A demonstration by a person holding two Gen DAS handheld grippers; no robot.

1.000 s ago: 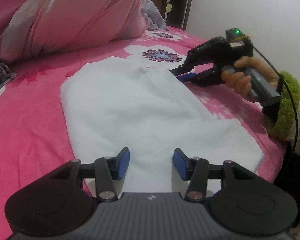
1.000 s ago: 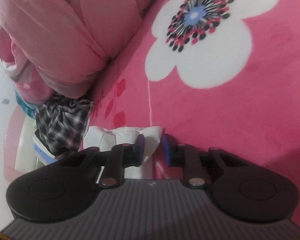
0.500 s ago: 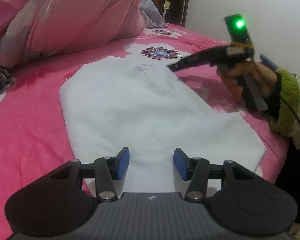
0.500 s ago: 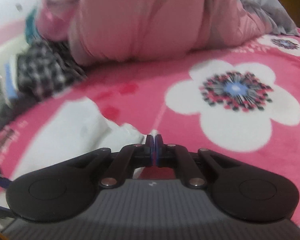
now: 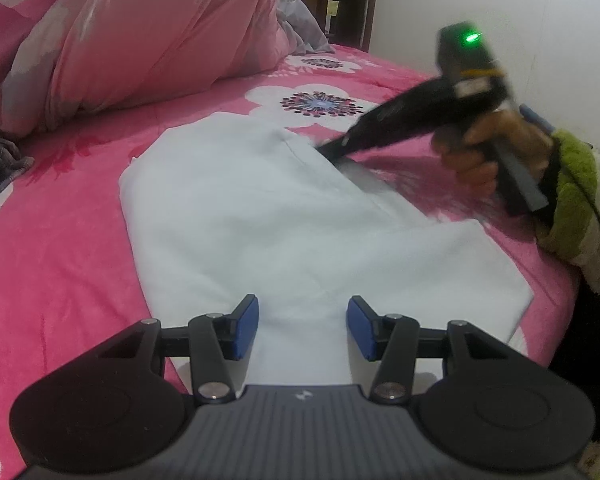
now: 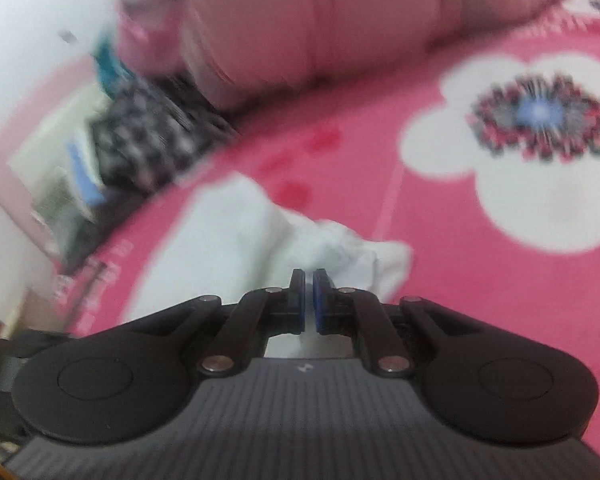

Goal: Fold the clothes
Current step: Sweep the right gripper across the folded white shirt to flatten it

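The white garment [image 5: 284,216] lies on the bed [image 5: 60,240] — left gripper [image 5: 302,327] fingers held apart over it, right gripper [image 6: 308,300] fingers closed together at its far edge — whether cloth is pinched cannot be told.

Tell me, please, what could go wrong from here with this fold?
1. The right gripper has shut on only a thin edge of the white garment, so the cloth may slip out when pulled.
2. The left gripper is open and pins nothing, so the whole garment may drag across the bedspread instead of folding.
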